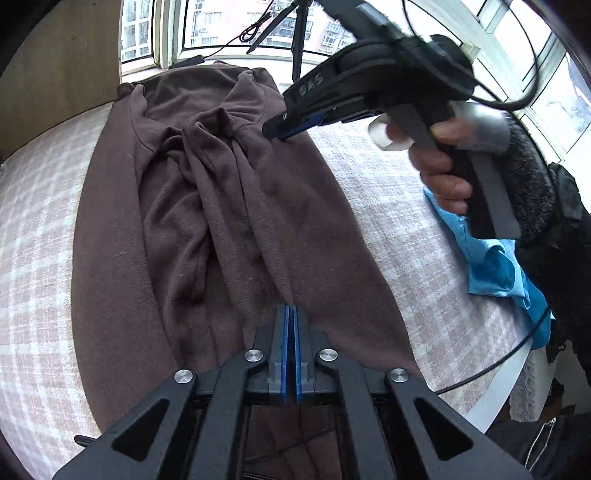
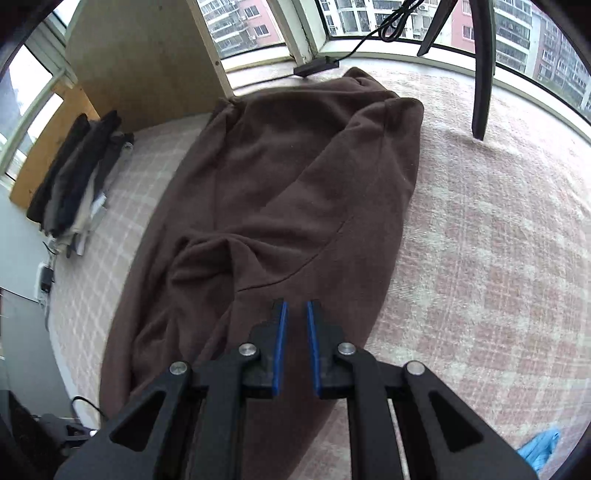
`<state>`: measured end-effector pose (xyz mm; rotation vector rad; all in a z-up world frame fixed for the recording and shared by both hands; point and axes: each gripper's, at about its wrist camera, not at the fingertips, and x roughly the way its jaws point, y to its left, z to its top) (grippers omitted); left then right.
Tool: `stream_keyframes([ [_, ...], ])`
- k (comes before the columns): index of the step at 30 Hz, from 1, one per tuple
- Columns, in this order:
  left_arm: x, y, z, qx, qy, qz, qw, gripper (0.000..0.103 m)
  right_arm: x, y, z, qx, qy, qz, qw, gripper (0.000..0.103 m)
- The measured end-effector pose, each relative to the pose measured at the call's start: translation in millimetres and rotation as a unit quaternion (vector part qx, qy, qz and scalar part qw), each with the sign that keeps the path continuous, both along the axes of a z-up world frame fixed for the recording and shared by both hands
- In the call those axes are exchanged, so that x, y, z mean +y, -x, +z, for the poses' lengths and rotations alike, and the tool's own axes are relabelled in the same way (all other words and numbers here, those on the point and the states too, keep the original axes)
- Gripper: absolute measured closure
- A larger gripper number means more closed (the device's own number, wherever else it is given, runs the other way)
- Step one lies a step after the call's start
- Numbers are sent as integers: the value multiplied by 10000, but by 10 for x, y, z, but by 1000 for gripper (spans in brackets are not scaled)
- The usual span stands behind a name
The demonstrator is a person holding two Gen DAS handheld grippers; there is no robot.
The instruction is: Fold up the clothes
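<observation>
Down at the near end of the brown garment (image 1: 207, 221), the left gripper (image 1: 290, 314) has its two blue pads pressed tight together, with a pinch of brown cloth bunched up right at its tip; whether cloth is really caught between the pads I cannot tell. Farther along the same garment, the right gripper (image 1: 275, 133) points down with its tip on a wrinkled part near the far end. A hand (image 1: 439, 166) holds its handle. From its own camera, the right gripper (image 2: 295, 314) shows a thin gap between its blue pads, almost closed, with nothing between them, and brown cloth lies under it. The garment lies long and flat on a pink checked bed cover (image 1: 406, 229), with folds running down its middle. A blue cloth (image 1: 491, 266) sits near the bed's right edge. A pile of dark folded clothes (image 2: 77, 177) rests well apart on the left, beside a wooden board (image 2: 147, 62). Windows (image 2: 369, 18) run along the far side.
</observation>
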<state>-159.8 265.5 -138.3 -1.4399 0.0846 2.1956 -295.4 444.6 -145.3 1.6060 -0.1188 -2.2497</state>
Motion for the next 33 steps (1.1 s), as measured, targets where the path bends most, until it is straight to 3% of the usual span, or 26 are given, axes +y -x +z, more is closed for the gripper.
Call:
stream_keyframes([
  [4,-132,-38,42,-262,-110,231,9993,102,-22,45,-70,3,-248,75,9997,95],
  [7,-261,-112,311,-323,-257,183,9990,96,3,-105,89,109,-369,120,9992,92],
  [10,-534,-303,696,-121,-298,101,9994,79,36,-537,359,25,319,594,9977,92],
  [14,-994,-599,1111,-58,-255,40,9997,77,-106,-1459,585,1,498,1536,9869,92],
  [17,-1270,-805,1184,35,312,253,9992,73,-326,-2085,582,-19,442,1991,9790,91],
  [20,-1466,-929,1120,-140,422,315,9985,73,-633,-2526,443,0,257,2252,9740,71],
  [21,-1517,-970,1091,-209,424,269,9985,73,-733,-2643,382,25,130,2322,9726,69],
  [23,-1671,-1077,1127,-214,385,222,9988,74,-861,-2792,276,4,-95,2314,9728,69],
  [25,-1947,-1163,1293,-64,336,349,9988,73,-827,-2910,309,-229,8,2195,9753,69],
  [28,-2300,-1203,1429,119,585,520,9969,68,-390,-2957,637,-318,1104,1404,9834,69],
  [29,-2353,-1171,1386,91,625,512,9967,69,-270,-2952,712,-249,1262,1099,9856,69],
  [31,-2361,-1080,1209,-87,506,385,9979,69,-175,-2948,777,23,1059,638,9923,69],
  [33,-2178,-1050,989,-227,373,-41,9990,69,-400,-2927,659,187,185,758,9968,69],
])
